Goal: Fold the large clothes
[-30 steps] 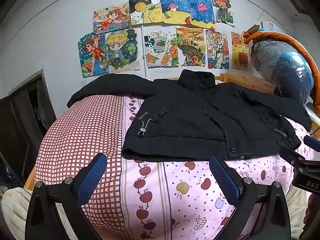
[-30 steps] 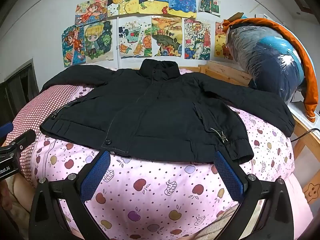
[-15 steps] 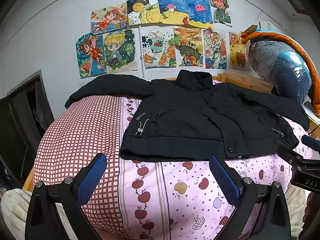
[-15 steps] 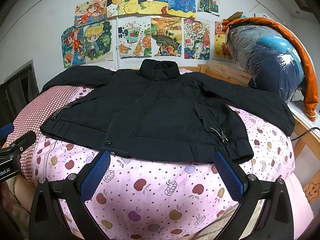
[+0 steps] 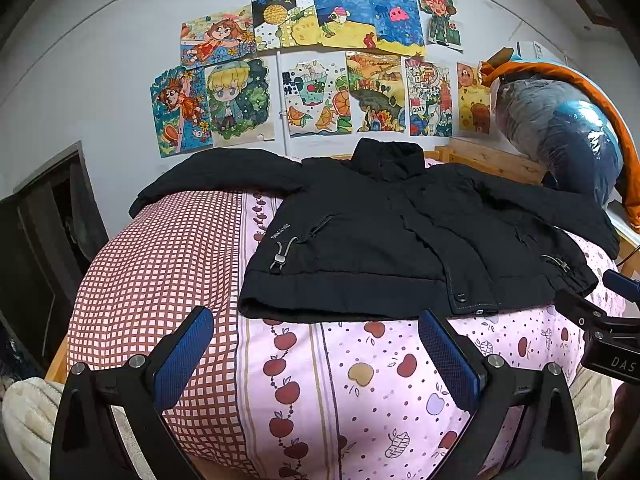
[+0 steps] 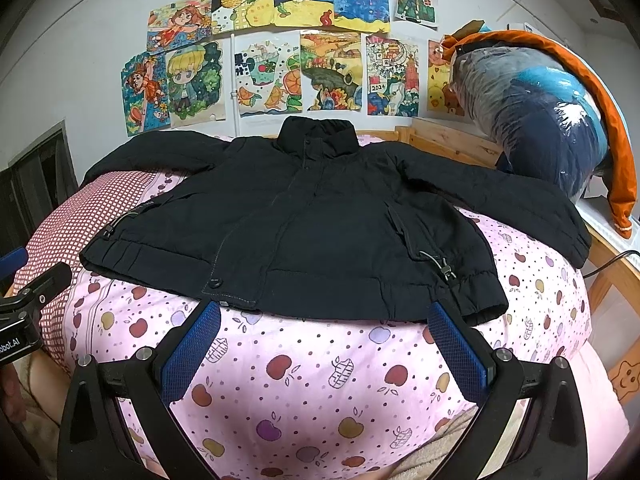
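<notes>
A black jacket point(image 5: 380, 240) point(image 6: 304, 232) lies flat and front-up on the bed, collar toward the wall, both sleeves spread out to the sides. My left gripper point(image 5: 316, 354) hovers open just short of the jacket's hem, near its left corner. My right gripper point(image 6: 324, 346) is open too, below the hem toward the right corner. Neither one touches the cloth. Each gripper shows at the edge of the other's view: the right gripper point(image 5: 600, 328) and the left gripper point(image 6: 28, 300).
The bed carries a pink apple-print cover point(image 6: 304, 376) and a red-checked part point(image 5: 160, 272) on the left. A big plastic-wrapped bundle with orange cloth point(image 6: 532, 120) stands at the back right on a wooden frame point(image 6: 448, 142). Drawings point(image 5: 320, 68) cover the wall. A dark cabinet point(image 5: 36, 240) is left.
Both views have shifted only slightly; the left gripper drifted a little to the left along the hem. The jacket has not moved and both grippers stay open.
</notes>
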The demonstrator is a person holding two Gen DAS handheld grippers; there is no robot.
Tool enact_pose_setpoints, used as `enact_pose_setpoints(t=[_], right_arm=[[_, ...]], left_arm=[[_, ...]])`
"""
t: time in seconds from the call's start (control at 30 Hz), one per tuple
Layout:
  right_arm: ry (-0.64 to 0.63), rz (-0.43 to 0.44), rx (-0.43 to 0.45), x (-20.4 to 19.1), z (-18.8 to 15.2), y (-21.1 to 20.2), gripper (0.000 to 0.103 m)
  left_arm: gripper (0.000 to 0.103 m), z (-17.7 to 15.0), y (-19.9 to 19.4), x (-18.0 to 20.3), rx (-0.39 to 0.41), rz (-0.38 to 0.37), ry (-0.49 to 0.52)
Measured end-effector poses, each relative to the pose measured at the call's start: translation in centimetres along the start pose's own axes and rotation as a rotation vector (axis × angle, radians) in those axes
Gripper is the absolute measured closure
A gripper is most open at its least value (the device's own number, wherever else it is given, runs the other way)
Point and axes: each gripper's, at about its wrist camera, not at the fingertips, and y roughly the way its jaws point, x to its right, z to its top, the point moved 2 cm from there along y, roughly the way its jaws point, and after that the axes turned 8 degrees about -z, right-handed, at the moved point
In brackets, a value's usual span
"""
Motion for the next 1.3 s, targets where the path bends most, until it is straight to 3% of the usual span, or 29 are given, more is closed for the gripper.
enact_pose_setpoints(t=[1.3], right_arm=[[0.011, 0.002, -0.011, 0.1, -0.9, 0.8, 0.001]], left_arm=[[0.0, -0.3, 0.0, 0.4, -0.004, 0.002, 0.005]])
